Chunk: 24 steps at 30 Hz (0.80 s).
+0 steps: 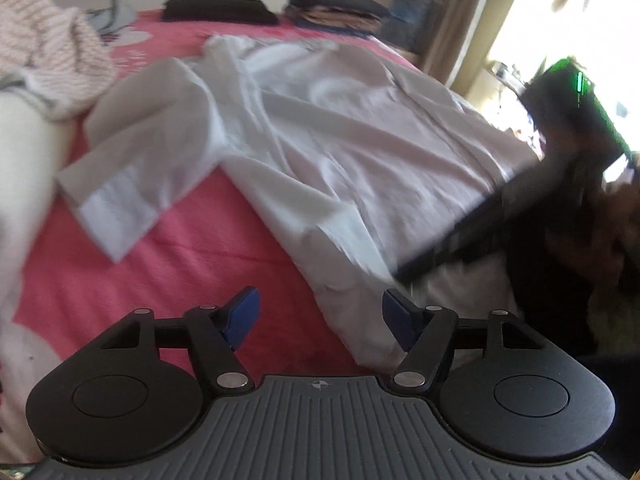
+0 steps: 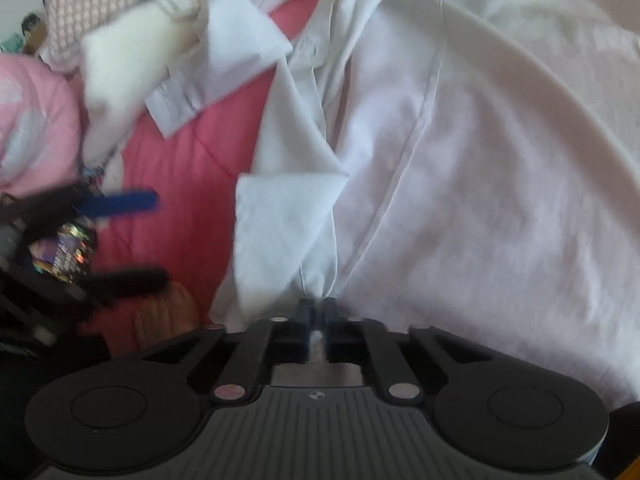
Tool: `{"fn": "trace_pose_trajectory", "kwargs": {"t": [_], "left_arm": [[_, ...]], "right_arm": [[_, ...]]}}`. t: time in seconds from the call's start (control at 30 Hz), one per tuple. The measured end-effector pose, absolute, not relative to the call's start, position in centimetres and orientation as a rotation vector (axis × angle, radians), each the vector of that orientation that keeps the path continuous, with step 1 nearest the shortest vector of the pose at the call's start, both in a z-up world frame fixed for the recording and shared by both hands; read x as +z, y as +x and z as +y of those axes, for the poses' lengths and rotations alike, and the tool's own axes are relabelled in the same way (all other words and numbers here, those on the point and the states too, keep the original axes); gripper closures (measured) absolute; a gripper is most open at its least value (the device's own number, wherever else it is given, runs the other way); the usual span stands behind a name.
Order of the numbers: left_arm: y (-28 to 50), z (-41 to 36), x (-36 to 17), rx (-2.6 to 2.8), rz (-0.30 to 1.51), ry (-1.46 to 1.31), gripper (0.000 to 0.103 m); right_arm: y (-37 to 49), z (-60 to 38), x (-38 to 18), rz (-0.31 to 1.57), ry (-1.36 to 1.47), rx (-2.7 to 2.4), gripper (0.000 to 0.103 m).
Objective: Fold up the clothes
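I note my right gripper (image 2: 318,312) clamped on the pale white cotton shirt (image 2: 460,160); left gripper (image 1: 320,316) stands wide, pinching nothing, over the pink bedspread (image 1: 208,240).

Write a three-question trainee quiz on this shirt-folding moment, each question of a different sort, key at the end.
1. True or false: the right gripper is shut on the white shirt.
2. Multiple choice: what does the white shirt lie on? A) a wooden floor B) a pink bedspread C) a glass table
3. Fill in: the left gripper has its blue pads ____, with nothing pinched between them.

Key: 1 true, shirt fabric is bunched between the closed pads. 2 B. 3 apart; the shirt's lower edge runs toward the gap, but the pads do not press on it.
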<state>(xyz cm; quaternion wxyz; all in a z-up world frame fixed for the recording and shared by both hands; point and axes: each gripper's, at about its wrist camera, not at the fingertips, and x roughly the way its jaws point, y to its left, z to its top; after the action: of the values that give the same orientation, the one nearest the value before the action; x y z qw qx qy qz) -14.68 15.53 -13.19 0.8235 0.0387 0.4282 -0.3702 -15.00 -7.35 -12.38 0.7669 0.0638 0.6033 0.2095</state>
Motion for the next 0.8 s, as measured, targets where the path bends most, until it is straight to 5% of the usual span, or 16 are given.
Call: {"fn": "trace_pose_trajectory", "kwargs": {"t": [0.37, 0.8], "left_arm": [[-16.1, 10.8, -14.6, -0.869, 0.907, 0.234, 0.033], [-17.0, 8.7, -15.3, -0.85, 0.871, 0.39, 0.034]], "right_arm": [[-16.0, -14.5, -3.0, 0.985, 0.224, 0.251, 0.1], [-20.7, -21.3, -2.8, 0.99, 0.372, 0.017, 0.1]]}}
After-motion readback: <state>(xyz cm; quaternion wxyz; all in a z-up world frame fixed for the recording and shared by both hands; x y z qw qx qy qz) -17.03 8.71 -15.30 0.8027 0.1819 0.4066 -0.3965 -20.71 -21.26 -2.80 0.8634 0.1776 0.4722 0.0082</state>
